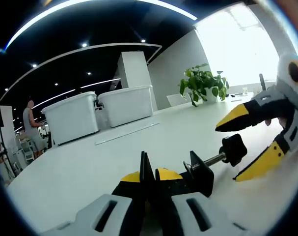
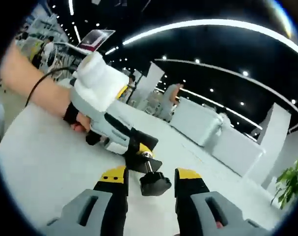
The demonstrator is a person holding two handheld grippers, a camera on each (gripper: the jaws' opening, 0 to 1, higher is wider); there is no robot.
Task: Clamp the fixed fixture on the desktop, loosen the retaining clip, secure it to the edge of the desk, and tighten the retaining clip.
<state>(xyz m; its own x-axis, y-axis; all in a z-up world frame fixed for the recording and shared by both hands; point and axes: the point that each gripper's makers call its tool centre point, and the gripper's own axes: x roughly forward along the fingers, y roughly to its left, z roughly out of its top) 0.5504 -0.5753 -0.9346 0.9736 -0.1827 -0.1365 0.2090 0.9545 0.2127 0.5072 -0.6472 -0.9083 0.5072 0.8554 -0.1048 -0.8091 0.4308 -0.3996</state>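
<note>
Left tool (image 1: 148, 178) grips black metal clamp (image 1: 200, 173), round knob (image 2: 155, 183).

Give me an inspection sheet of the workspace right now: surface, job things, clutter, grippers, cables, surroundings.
Surface: white desk, bare around the work.
Job's things: black clamp on the desk, its screw knob toward the right gripper.
Clutter: two white bins and a plant at the far side.
Grippers: left gripper shut on the clamp; right gripper open around the knob.
Cables: black cable by the person's hand.
Surroundings: dark ceiling with lights, people standing in the background.
</note>
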